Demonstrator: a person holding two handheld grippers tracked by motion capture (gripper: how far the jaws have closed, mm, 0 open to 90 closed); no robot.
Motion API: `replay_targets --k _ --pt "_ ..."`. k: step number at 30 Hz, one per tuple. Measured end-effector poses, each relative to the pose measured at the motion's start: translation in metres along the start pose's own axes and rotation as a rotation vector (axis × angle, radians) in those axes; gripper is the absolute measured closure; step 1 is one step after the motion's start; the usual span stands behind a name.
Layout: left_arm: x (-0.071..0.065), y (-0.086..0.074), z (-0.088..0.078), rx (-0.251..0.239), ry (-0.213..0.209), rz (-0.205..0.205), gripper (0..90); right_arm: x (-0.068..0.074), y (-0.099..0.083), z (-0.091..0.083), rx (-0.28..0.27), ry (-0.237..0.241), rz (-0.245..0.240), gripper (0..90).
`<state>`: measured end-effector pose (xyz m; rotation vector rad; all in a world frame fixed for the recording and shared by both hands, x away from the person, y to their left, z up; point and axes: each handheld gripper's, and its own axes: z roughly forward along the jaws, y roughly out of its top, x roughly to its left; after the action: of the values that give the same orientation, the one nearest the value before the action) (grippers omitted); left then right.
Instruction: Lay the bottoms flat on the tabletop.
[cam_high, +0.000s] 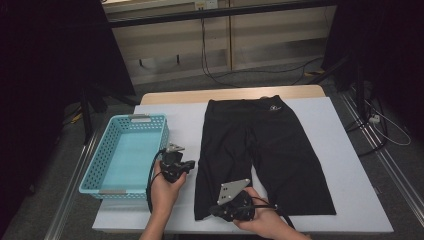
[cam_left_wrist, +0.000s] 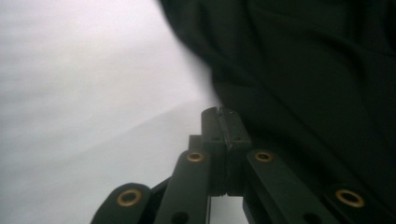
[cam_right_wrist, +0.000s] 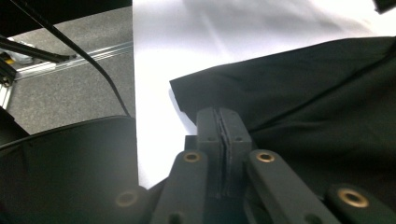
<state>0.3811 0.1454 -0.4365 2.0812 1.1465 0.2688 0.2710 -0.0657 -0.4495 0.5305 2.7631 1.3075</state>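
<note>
Black shorts (cam_high: 265, 150) lie flat on the white-covered table (cam_high: 340, 135), waistband at the far side. My left gripper (cam_high: 192, 165) is at the outer side edge of the left leg. Its jaws are shut, with the edge of the dark fabric (cam_left_wrist: 303, 70) running into the tip (cam_left_wrist: 219, 112). My right gripper (cam_high: 214, 210) is at the bottom hem of that same leg, near its corner. Those jaws are also shut, pinching the hem (cam_right_wrist: 303, 93) at their tip (cam_right_wrist: 218, 113).
A light blue perforated basket (cam_high: 127, 120) stands empty at the left of the table, close beside my left hand. The table's front edge runs just below both hands. Cables and rails lie on the floor (cam_right_wrist: 56, 93) around the table.
</note>
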Motion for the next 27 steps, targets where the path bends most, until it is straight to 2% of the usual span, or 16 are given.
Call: replay_targets --k 1,2,4,5,7,8,9,13,14,16,17,20,24,25,27 --pt "-0.001 0.000 0.000 0.000 0.001 0.008 75.5 0.000 0.000 -0.001 0.006 0.006 0.009 87.2" --pt "-0.002 0.000 0.000 0.002 -0.004 0.015 72.2 0.000 0.000 -0.002 0.003 0.006 0.002 87.2" --pt "-0.003 -0.002 0.002 0.000 -0.008 0.009 56.0 0.000 -0.001 -0.006 -0.004 0.008 0.008 84.6" --pt "-0.003 -0.003 0.002 0.008 -0.012 0.011 50.9 0.001 -0.001 -0.008 -0.005 -0.001 0.008 84.6" --pt "-0.003 -0.005 0.001 0.036 -0.021 0.033 47.6 0.001 -0.002 -0.013 -0.008 -0.021 0.006 85.6" --pt "-0.004 -0.006 0.001 0.038 -0.027 0.023 45.6 0.000 -0.003 -0.015 -0.006 -0.028 0.003 87.8" --pt "-0.005 -0.007 0.000 0.030 -0.030 0.025 45.2 -0.002 -0.005 -0.017 -0.002 -0.039 -0.003 87.0" --pt "-0.007 -0.011 0.000 0.045 -0.035 0.019 45.1 -0.008 -0.011 -0.020 0.000 -0.067 0.034 80.2" --pt "-0.008 -0.012 0.002 0.051 -0.033 0.023 45.3 -0.009 -0.011 -0.021 -0.001 -0.076 0.041 79.8" --pt "-0.012 -0.013 0.003 0.058 -0.019 0.060 45.4 -0.009 -0.012 -0.022 -0.001 -0.082 0.041 77.2" --pt "-0.013 -0.013 0.003 0.067 -0.016 0.078 46.2 -0.010 -0.013 -0.022 0.004 -0.091 0.041 76.9" --pt "-0.015 -0.014 0.000 0.079 -0.023 0.074 55.7 -0.012 -0.016 -0.023 0.019 -0.121 0.026 75.0" --pt "-0.019 -0.015 -0.002 0.103 -0.027 0.074 71.5 -0.017 -0.020 -0.024 0.026 -0.131 0.046 72.6" --pt "-0.019 -0.015 -0.002 0.110 -0.029 0.065 75.8 -0.017 -0.020 -0.024 0.027 -0.134 0.055 71.4" --pt "-0.019 -0.015 -0.002 0.122 -0.068 0.034 89.4 -0.018 -0.020 -0.023 0.029 -0.140 0.053 68.7"
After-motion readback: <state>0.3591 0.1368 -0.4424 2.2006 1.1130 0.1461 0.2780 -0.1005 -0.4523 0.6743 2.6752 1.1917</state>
